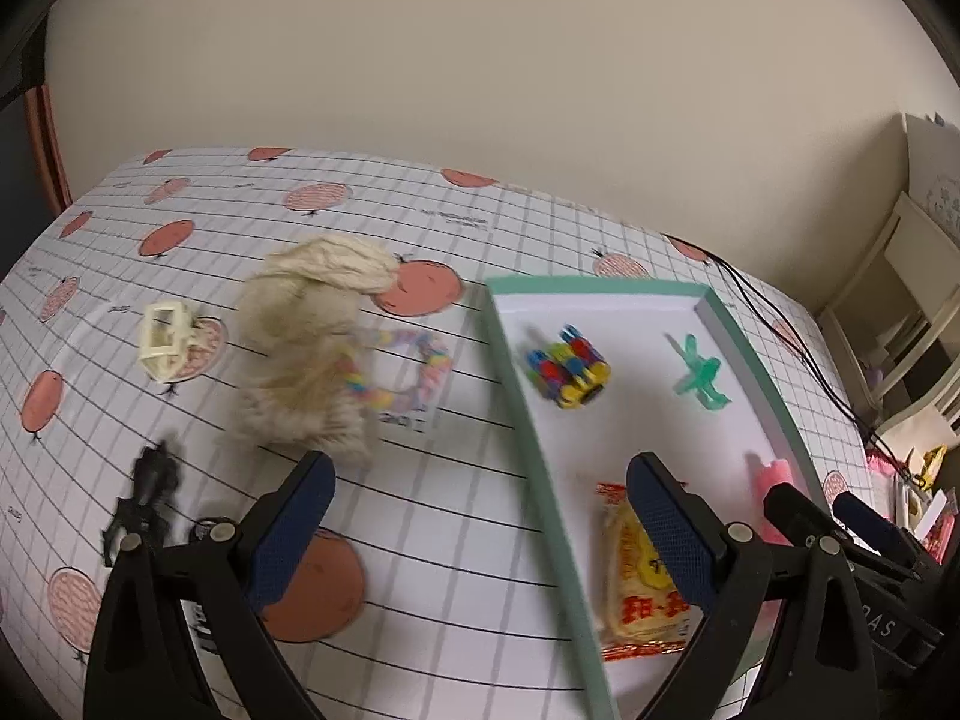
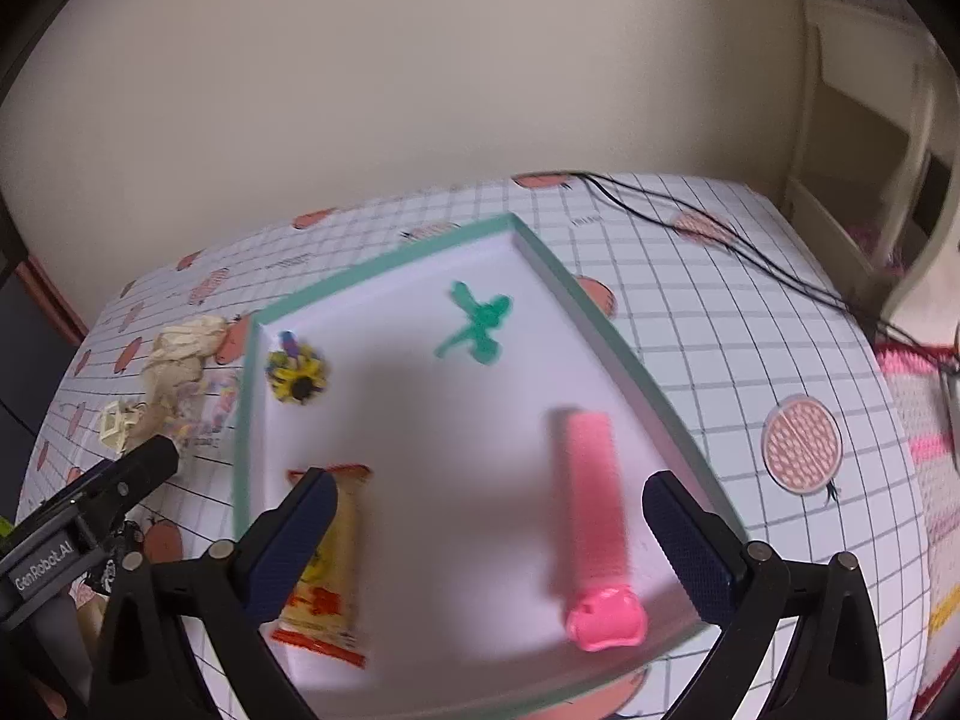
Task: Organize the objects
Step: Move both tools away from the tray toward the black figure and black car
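Tray (image 2: pixel 543 258), green-rimmed with a white floor, sits on the bench (image 2: pixel 690 324) over a grid cloth printed with orange fruit. Inside it: green dragonfly toy (image 2: pixel 477 324) toward the far side, multicoloured block toy (image 2: pixel 298 375) at the far left corner, yellow snack packet (image 2: pixel 327 570) at the near left, pink comb (image 2: pixel 594 516) at the near right, its handle end nearest me.

My right tongs (image 2: pixel 489 540) hang over the near part of the tray, fingers spread wide, nothing between them; the comb lies under the gap, closer to the right finger.

My left tongs (image 1: pixel 480 516) are also spread and empty, straddling the tray's left rim: one finger over the cloth, the other over the snack packet (image 1: pixel 642 576).

Left view only: cream plush toy (image 1: pixel 306 348) outside the tray, lying partly over a pastel bead ring (image 1: pixel 414 372) on a clear packet; cream hair claw (image 1: pixel 165 339) further left; black hair clip (image 1: pixel 147 492) near my left finger. Right view shows the plush and claw small and blurred, the black clip hardly at all.

Right view only: whole length of the comb, and black cables (image 2: pixel 720 240) trailing across the far right corner of the bench.
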`<control>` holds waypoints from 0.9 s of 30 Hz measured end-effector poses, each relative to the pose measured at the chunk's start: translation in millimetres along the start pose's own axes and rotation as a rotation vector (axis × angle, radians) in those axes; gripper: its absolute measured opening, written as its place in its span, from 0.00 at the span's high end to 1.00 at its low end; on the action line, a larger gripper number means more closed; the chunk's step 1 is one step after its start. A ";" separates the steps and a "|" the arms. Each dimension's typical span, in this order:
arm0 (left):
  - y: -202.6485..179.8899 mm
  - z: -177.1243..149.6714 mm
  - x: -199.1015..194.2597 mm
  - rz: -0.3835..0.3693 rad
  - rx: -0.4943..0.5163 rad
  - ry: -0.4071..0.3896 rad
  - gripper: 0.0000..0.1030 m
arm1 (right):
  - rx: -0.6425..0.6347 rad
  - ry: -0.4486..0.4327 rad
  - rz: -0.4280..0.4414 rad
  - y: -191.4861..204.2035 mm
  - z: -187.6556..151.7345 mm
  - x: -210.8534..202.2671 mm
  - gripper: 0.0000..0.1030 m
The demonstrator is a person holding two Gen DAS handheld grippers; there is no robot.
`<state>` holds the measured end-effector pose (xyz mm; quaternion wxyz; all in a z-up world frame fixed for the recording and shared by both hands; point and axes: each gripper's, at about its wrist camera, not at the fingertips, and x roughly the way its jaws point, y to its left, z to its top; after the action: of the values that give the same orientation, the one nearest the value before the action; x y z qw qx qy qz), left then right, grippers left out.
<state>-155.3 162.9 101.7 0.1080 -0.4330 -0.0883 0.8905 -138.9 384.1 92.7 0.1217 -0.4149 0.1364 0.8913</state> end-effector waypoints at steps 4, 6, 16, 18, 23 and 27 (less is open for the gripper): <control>28.0 7.9 -9.6 0.010 -0.062 -0.014 0.05 | -0.016 -0.029 0.029 22.9 4.2 -3.8 0.00; 45.2 11.3 -14.6 0.023 -0.090 -0.022 0.05 | -0.038 -0.039 0.041 37.2 5.4 -4.3 0.00; 147.1 15.3 -28.7 0.104 -0.247 -0.018 0.05 | -0.178 -0.031 0.132 130.7 0.4 2.9 0.00; 168.6 13.7 -30.0 0.113 -0.290 -0.009 0.05 | -0.210 -0.022 0.147 146.8 -3.5 4.9 0.00; 206.0 8.1 -30.9 0.134 -0.362 0.021 0.05 | -0.269 0.014 0.192 185.0 -16.6 13.4 0.00; 222.6 3.9 -31.4 0.160 -0.376 0.041 0.05 | -0.302 0.060 0.219 209.6 -28.5 22.5 0.00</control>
<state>-165.3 -59.7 71.9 -0.0438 -0.4691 -0.2161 0.8552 -202.0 181.0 87.6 -0.0437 -0.4374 0.0487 0.8969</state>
